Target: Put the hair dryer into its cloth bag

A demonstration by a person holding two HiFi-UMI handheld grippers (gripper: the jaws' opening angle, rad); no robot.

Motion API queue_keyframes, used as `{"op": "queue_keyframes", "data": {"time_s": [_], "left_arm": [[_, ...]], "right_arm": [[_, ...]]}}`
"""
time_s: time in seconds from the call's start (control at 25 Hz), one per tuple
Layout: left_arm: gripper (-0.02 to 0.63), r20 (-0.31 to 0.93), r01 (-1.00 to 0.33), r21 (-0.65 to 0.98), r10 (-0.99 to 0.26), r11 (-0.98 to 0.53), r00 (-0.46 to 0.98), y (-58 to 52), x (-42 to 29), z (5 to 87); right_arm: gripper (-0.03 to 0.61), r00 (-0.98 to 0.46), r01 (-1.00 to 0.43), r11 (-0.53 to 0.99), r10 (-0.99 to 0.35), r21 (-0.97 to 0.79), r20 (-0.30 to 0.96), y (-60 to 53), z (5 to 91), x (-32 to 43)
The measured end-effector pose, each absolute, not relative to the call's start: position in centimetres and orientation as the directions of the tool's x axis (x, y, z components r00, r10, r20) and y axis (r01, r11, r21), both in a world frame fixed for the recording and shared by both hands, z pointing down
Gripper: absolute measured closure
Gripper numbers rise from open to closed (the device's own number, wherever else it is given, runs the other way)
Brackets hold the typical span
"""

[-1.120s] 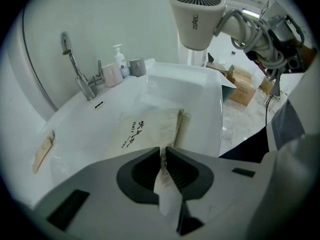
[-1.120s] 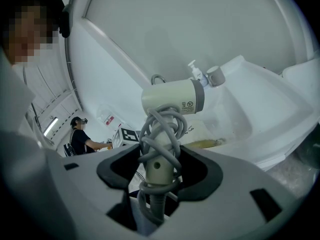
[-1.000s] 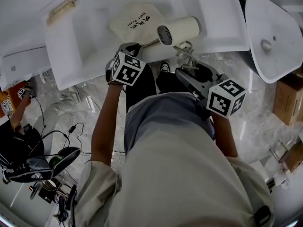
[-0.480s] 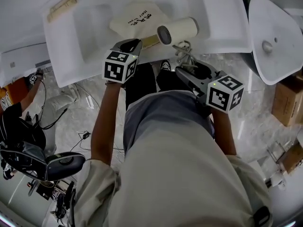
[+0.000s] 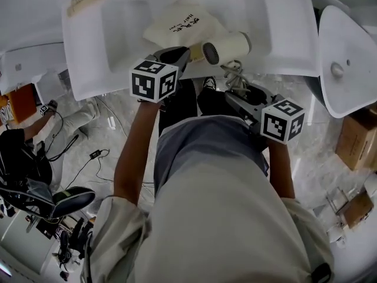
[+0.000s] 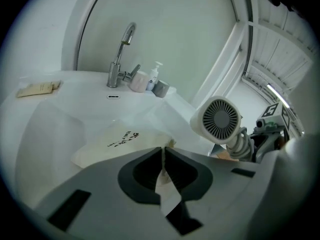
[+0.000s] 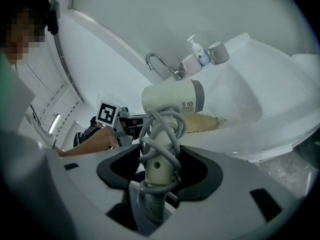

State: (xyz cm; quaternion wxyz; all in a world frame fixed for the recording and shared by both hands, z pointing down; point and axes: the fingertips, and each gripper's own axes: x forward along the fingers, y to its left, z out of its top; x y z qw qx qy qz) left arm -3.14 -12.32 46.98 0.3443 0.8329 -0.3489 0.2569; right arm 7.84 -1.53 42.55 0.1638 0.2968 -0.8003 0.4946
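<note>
Over the last second the left gripper has been brought nearer the grilled end of the hair dryer, while the dryer has been kept at the front of the white washbasin counter.

The dryer's cream, smooth, cylindrical barrel is held roughly level above the counter's front edge. In the head view its long axis runs left to right. The round, finely slotted intake grille is turned toward the left gripper, and the other end is pointed to the person's right. The handle is directed down and back toward the person. It is clamped between the jaws of the right gripper, with the grey cord looped around it.

The left gripper's jaws are pressed together on a thin fold at the near edge of the cloth bag. The bag is a pale beige fabric pouch with black lettering. It is laid flat and slightly rumpled on the counter, just left of and behind the barrel.

Farther back on the counter stand a curved chrome tap, a pump bottle and two cups. A flat beige packet is seen at the far left. A second basin and a cardboard box are placed to the right.
</note>
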Motion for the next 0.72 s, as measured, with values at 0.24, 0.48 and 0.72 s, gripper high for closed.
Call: {"op": "queue_keyframes", "data": {"time_s": [0.24,0.48,0.72], "left_arm": [[0.586,0.649,-0.756,0.416,-0.418,-0.505,0.636,-12.4,-3.2,46.4],[0.586,0.625,-0.752,0.441,-0.434,-0.490,0.649,-12.7,-2.6,46.0],[0.586,0.602,-0.739,0.456,-0.440,-0.496,0.666,-12.3,-2.7,45.7]], "right_arm": [[0.336,-0.767,-0.641,0.333,-0.265,-0.691,0.584,-1.0,44.1,8.0],[0.336,-0.765,-0.642,0.333,-0.207,-0.691,0.610,-0.4,45.3,8.6],[0.336,-0.783,-0.614,0.324,-0.140,-0.720,0.606,0.4,46.1,7.5]]}}
